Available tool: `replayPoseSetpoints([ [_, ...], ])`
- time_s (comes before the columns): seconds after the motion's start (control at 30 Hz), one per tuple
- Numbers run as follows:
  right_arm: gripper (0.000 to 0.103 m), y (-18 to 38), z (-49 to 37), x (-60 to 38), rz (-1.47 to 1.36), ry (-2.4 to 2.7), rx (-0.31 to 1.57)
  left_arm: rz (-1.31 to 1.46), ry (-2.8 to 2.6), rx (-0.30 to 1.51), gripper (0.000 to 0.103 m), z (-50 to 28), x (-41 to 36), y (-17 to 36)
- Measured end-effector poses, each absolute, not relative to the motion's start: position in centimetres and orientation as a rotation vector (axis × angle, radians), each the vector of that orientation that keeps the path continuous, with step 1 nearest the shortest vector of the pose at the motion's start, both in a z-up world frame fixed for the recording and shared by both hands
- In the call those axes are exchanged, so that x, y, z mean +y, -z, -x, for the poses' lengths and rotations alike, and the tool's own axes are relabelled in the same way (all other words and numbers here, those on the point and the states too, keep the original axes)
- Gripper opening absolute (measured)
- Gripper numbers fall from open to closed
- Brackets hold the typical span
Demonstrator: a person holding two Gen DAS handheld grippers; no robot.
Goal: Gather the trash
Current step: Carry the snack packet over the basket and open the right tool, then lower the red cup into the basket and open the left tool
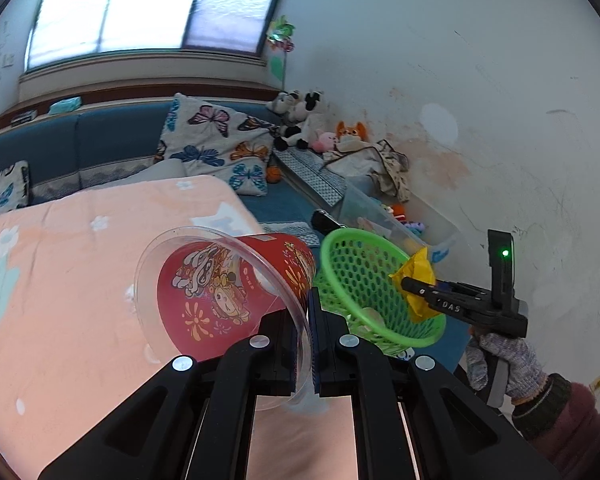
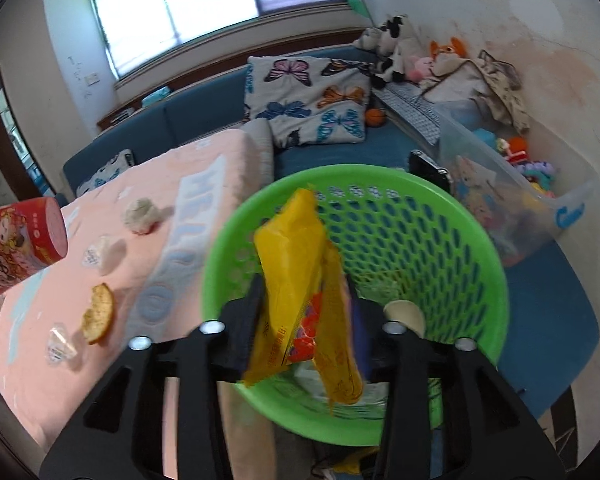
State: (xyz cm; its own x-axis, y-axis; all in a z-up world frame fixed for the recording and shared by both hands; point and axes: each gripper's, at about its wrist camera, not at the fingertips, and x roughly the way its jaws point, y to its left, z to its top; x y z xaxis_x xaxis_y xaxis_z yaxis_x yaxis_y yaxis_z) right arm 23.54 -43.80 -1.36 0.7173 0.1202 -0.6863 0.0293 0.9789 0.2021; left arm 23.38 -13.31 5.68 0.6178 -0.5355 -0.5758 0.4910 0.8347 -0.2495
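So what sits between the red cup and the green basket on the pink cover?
In the right wrist view, a crumpled white wad, a small white scrap, an orange peel and a clear plastic piece lie between red cup and green basket.

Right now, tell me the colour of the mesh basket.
Bright green basket; clearest from the right wrist camera.

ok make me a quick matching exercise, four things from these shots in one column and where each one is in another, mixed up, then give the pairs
Things
1. red cup
2. yellow wrapper
3. orange peel
4. toy basketball

Places
A. lying on the pink blanket
B. on the blue sofa, beside the butterfly cushion
C. between the right gripper fingers, over the green basket
D. gripped at its clear lid by the left gripper

Pairs: 1-D, 2-C, 3-A, 4-B
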Motion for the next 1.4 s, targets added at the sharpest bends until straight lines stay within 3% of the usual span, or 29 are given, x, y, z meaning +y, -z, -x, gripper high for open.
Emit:
replayPoseSetpoints([
  [0.63, 0.070, 1.5, -21.7, -46.8, -0.215, -0.026, 0.745, -0.018, 0.701, 0.739, 0.005, -25.7, -23.7, -4.5],
  [1.4, 0.074, 2.0, -18.0, -47.5, -0.216, -0.008, 0.743, -0.132, 0.739, 0.862, 0.006, -28.5, -32.1, -0.4],
])
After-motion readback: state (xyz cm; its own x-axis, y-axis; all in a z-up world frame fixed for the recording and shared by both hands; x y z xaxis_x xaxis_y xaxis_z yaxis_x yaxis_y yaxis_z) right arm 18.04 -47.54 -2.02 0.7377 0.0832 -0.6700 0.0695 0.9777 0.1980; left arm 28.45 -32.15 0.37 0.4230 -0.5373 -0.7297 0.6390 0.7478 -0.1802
